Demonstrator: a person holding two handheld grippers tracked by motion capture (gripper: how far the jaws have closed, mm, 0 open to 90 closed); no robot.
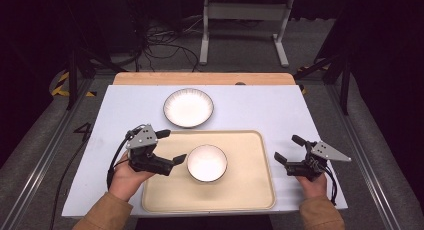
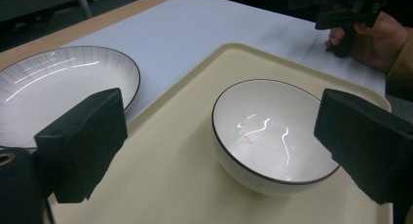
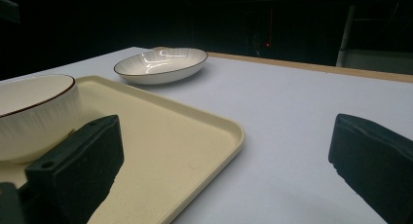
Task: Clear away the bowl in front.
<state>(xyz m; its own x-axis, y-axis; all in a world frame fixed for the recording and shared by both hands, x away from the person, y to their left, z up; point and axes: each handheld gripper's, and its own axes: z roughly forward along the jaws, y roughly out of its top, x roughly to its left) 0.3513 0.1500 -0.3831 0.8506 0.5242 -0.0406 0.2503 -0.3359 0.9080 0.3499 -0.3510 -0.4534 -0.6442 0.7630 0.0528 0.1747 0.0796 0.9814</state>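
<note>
Looking down from the high view, I see the left gripper [image 1: 173, 146] at the lower left of centre, over the left rim of the beige tray [image 1: 250, 190]. Its jaws stand wide apart and hold nothing. The lower jaw tip sits just beside the white bowl [image 1: 207, 162], apart from its rim as far as I can tell.

That bowl stands upright in the middle of the tray, with bare tray on all 4 sides of it, more to the right and toward the bottom of the frame than to the left.

From the left gripper view, the bowl [image 2: 272, 134] lies between the 2 black jaws, nearer the right one, and neither pad presses on it. The tray's raised lip runs diagonally behind it toward the upper right.

A white plate [image 1: 188, 107] rests on the white tabletop [image 1: 280, 105] above the tray, near the tray's top edge but not touching it. The table's far wooden edge lies just above the plate.

My right gripper [image 1: 289, 149] sits at the right of the frame, past the tray's right rim, over bare table. Its jaws are also spread wide and empty. In the right gripper view, the tray corner [image 3: 229, 131] lies between them, with open tabletop to the right.
</note>
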